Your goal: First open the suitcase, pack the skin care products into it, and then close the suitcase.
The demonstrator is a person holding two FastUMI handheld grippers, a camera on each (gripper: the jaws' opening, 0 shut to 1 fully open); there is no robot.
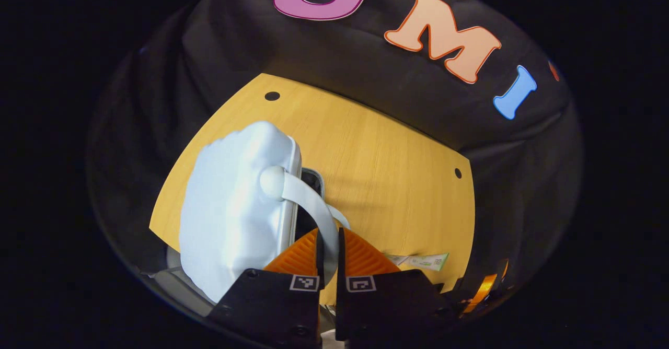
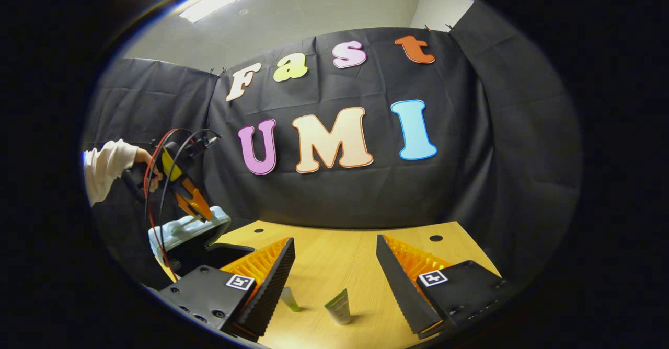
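Left hand-held gripper (image 1: 328, 249): fingers closed together on the pale strap handle (image 1: 313, 202) of the suitcase (image 1: 235, 213). The strap runs from a round knob on the lid edge down between the two fingers, so the grip is on the one part that gives leverage over the lid.

In the right gripper view the same gripper (image 2: 201, 214) is seen from afar, held by a hand (image 2: 143, 169) in a light sleeve, tips at the top edge of the raised lid (image 2: 193, 229). Lid stands tilted up from the dark shell beneath, at the left end of the tabletop (image 2: 334, 255). Judgement: opening step under way or nearly done; the lid is held up so it does not drop shut.

Right hand-held gripper (image 2: 334, 281): fingers spread wide apart, nothing between them. It hovers above two tubes of skin care product: one green-capped tube (image 2: 288, 299) just beside its left finger, one larger tube (image 2: 339, 307) between the fingers, farther down. Both lie on the wood, well apart from the suitcase.

Judgement: the open jaws are likely staged for the first pickup. Packing not yet begun.
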